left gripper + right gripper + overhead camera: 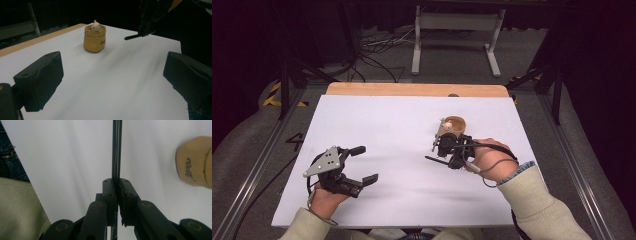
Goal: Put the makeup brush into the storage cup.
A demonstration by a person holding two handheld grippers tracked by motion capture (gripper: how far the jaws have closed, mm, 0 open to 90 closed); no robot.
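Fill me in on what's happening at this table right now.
A person sits at a white table with a two-jaw gripper in each hand. The right gripper is shut on a thin dark pen-like stick, held just beside a small tan sack-shaped holder with a little figure poking out of its top. The left gripper rests open near the table's front left, holding nothing, its jaws spread wide and pointing toward the holder.
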